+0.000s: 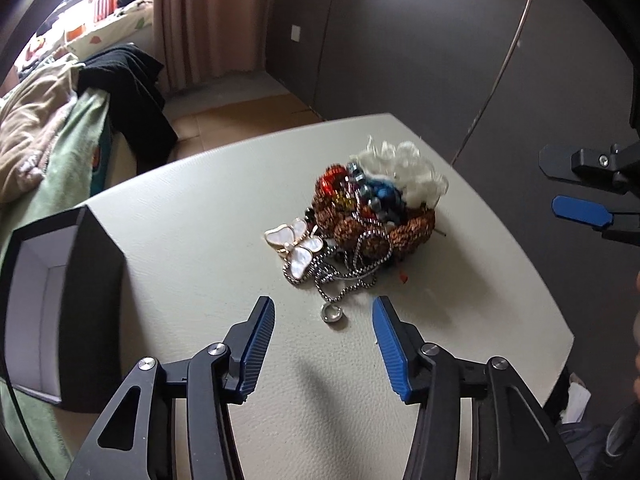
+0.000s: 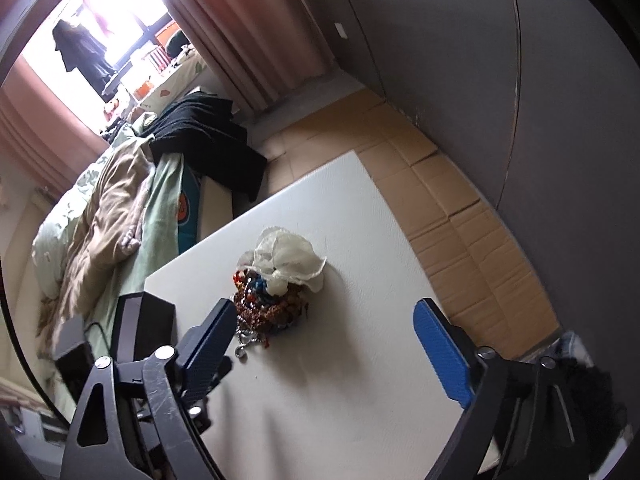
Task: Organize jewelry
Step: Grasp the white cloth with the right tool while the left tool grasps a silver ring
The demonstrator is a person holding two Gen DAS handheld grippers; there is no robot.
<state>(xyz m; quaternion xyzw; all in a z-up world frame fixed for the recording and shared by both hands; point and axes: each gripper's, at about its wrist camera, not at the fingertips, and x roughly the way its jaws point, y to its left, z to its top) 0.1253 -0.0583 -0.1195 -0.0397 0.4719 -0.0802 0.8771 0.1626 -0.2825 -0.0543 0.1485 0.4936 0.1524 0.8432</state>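
The left tongs stand parted and grasp nothing; they hang just short of the heap, tips either side of a ring pendant that lies between them on the pale surface, apart from both pads. That is probably why they are angled down here: the pendant is the nearest loose piece, and its steel chain trails back into the tangle. Just beyond the tips lies a pearly butterfly clip, then the jewelry heap of brown beads, coloured stones and a white ruffle. Off to the left of the tongs stands an open black box, likely the place for sorted pieces. The right tongs are spread wide and empty, near that heap, seemingly ready to steady it.
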